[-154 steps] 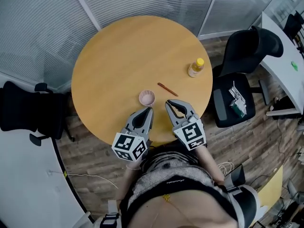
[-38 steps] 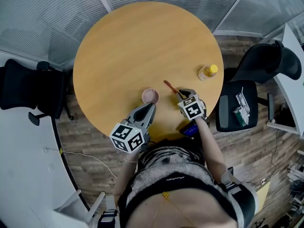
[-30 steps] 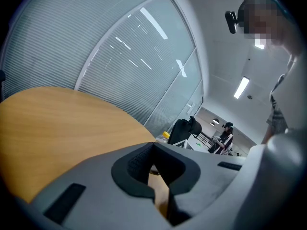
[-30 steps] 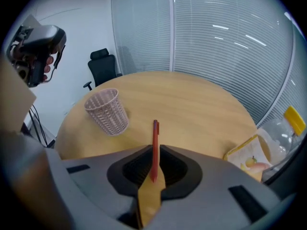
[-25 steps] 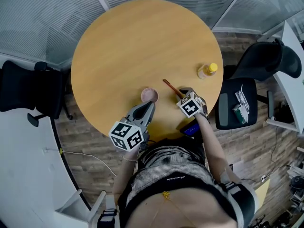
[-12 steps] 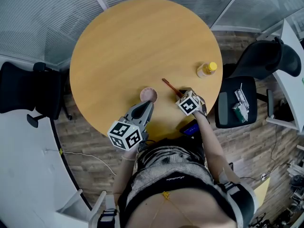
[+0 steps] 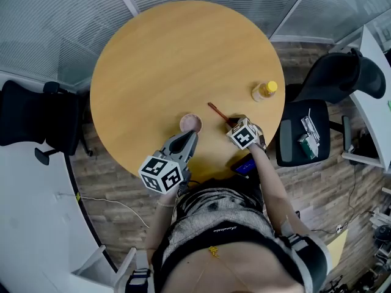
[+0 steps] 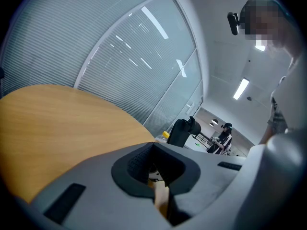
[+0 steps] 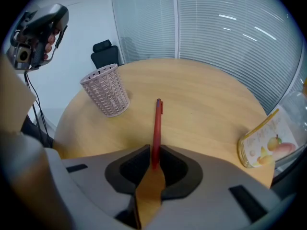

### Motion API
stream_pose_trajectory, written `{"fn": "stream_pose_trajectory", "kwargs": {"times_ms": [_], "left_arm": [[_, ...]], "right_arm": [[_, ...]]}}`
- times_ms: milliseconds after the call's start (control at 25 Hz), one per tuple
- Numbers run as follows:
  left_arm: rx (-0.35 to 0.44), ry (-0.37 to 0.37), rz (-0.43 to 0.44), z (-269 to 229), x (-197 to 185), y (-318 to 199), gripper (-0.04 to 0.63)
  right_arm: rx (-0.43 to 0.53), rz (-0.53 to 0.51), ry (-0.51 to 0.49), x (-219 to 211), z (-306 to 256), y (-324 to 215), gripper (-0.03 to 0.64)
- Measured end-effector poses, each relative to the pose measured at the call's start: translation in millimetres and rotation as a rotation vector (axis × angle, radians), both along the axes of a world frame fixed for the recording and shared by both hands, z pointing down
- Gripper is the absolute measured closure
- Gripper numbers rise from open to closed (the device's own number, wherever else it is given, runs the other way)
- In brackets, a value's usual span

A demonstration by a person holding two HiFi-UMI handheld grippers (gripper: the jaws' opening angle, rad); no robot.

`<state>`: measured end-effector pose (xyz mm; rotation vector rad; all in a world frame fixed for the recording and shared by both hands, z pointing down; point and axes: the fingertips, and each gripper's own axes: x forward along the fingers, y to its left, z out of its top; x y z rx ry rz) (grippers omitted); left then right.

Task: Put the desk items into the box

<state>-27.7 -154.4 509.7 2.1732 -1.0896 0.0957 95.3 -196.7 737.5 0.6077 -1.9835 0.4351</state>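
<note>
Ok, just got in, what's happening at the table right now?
A person works at a round wooden table with a tool in each hand. The right tool is shut on the near end of a red pen, which points away across the tabletop. The left tool is shut and empty, just short of the pink mesh cup. A yellow-capped bottle stands near the table's right edge. No box shows in any view.

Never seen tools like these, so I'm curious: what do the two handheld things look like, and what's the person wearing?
The left gripper and right gripper are matching grey plastic bodies that taper to two jaws lined with black ribbed pads. Each carries a white cube printed with black square markers. The person wears a grey patterned top.
</note>
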Motion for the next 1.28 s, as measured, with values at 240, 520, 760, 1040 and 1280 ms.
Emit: {"fn": "stream_pose_trajectory", "kwargs": {"times_ms": [240,520,760,1040,1280], "left_arm": [[0.008,-0.011,-0.017,-2,-4,5,0.577],[0.013,-0.046,-0.019,-2,-4,18,0.577],[0.014,-0.056,-0.035,-4,-6,29,0.577],[0.008,-0.043,-0.058,-8,-1,46,0.577],[0.000,-0.037,-0.075,-7,1,62,0.577]], "right_arm": [[0.008,-0.004,-0.001,-1,0,0,0.552],[0.021,0.036,-0.045,0,0,3,0.555],[0.030,0.031,-0.036,0,0,1,0.555],[0.027,0.033,-0.038,0,-1,0,0.555],[-0.002,0.063,-0.064,1,2,5,0.555]]}}
